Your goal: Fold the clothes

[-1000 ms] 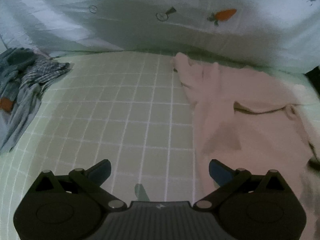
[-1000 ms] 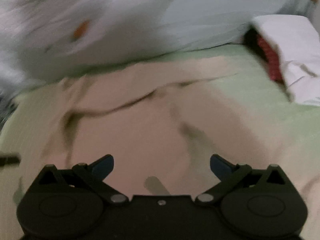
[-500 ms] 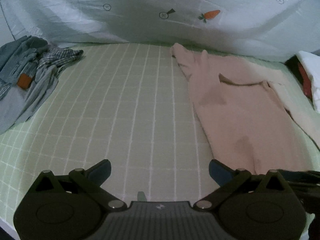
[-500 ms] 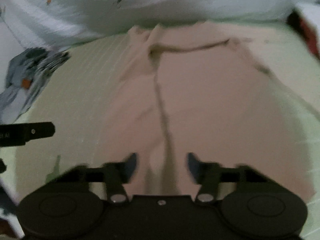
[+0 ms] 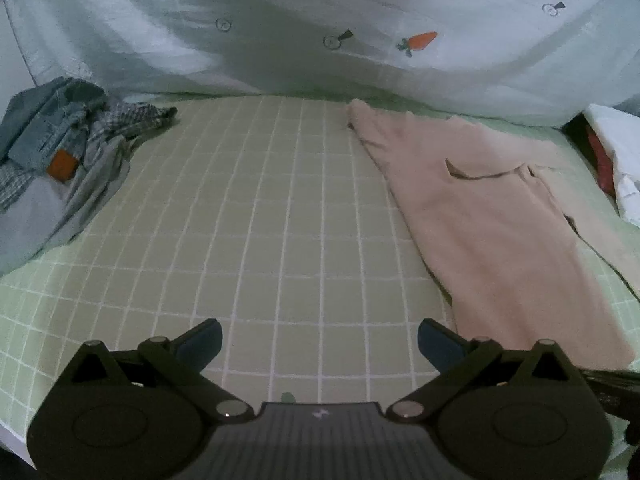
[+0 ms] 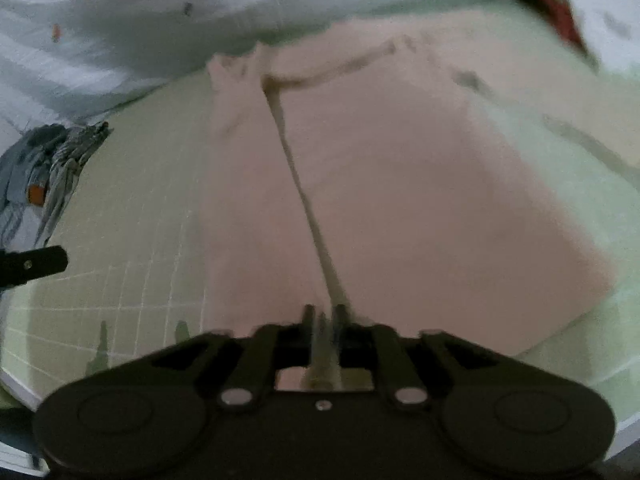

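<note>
Your right gripper (image 6: pixel 323 320) had its jaws closed on the near hem of the pale pink fabric garment (image 6: pixel 400 184). Your left gripper (image 5: pixel 319 344) hovered wide open, empty, over the green grid-patterned sheet (image 5: pixel 256 216).

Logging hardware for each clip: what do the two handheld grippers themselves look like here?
Both look alike: matte black bodies with two round discs and silver pivot pins on angular linkage arms. The left gripper has dark blue fingertips and a ribbed grey centre plate with a small logo. The right gripper is blurred; its finger colour is unclear. No cables, sleeves or hands show.
</note>
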{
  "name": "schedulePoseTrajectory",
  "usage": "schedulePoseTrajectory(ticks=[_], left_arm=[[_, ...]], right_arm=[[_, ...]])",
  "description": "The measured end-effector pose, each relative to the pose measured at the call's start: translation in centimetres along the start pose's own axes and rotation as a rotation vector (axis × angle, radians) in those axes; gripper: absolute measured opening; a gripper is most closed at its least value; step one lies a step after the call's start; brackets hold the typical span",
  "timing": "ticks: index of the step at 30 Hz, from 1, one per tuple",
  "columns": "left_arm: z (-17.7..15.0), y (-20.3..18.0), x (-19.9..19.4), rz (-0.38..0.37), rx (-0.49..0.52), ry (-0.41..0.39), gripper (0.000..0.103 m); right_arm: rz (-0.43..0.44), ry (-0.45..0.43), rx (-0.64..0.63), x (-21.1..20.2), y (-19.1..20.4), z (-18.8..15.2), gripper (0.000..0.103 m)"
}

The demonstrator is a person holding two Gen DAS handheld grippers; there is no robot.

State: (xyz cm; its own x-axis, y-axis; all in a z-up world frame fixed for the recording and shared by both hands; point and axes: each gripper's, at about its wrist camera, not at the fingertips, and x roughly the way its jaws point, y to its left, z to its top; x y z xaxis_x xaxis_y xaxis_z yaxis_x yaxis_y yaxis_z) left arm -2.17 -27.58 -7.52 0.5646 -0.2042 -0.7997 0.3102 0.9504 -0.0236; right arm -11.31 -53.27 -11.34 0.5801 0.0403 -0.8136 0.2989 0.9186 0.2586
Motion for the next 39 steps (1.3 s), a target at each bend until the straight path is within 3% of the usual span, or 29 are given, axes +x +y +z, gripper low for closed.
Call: schedulePoseTrajectory(ticks=[1, 4, 5, 7, 8, 17, 23, 28, 30, 32, 34, 39], left_arm=[[0.2, -0.1, 0.1, -0.002, -0.004, -0.004, 0.102], [0.7, -0.8, 0.4, -0.004, -0.002, -0.015, 0.102], [0.9, -1.0, 0.5, -0.005, 0.000, -0.020, 0.102], [1.4, -1.7, 0.9, -0.006, 0.004, -0.028, 0.102], [1.7, -2.1, 1.1, -0.007, 0.006, -0.032, 0.102], [6.3, -4.2, 4.7, 0.014, 0.002, -0.075, 0.102], [11.2, -4.4, 8.1, 0.037, -0.013, -0.109, 0.102], [14.6, -4.2, 12.0, 0.074, -0.002, -0.076, 0.102], [15.4, -4.2, 13.5, 0.086, -0.002, -0.050, 0.102], [16.1, -4.4, 14.7, 0.099, 0.007, -0.032, 0.102], [16.6, -4.5, 15.5, 0.107, 0.012, -0.026, 0.102], [17.3, -4.9, 16.4, 0.123, 0.011, -0.006, 0.102]], right_arm=[[-0.001, -0.027, -0.017, -0.3, 0.2, 0.3, 0.045], [-0.025, -0.094, -0.040, -0.6, 0.0, 1.4, 0.062], [-0.033, -0.111, -0.042, -0.5, -0.4, 1.8, 0.078], [-0.051, -0.154, -0.032, -0.3, -1.3, 2.8, 0.100], [-0.059, -0.175, -0.027, -0.1, -1.8, 3.4, 0.102], [-0.112, -0.249, 0.081, 2.6, -7.6, 10.6, 0.103], [-0.184, -0.287, 0.108, 6.3, -12.0, 19.1, 0.103], [-0.194, -0.251, 0.120, 10.3, -15.5, 25.7, 0.103], [-0.222, -0.240, 0.133, 12.3, -16.7, 27.7, 0.097], [-0.229, -0.232, 0.123, 13.4, -17.1, 28.5, 0.081], [-0.236, -0.224, 0.113, 14.4, -17.5, 29.3, 0.075], [-0.255, -0.204, 0.088, 17.1, -18.5, 31.3, 0.072]])
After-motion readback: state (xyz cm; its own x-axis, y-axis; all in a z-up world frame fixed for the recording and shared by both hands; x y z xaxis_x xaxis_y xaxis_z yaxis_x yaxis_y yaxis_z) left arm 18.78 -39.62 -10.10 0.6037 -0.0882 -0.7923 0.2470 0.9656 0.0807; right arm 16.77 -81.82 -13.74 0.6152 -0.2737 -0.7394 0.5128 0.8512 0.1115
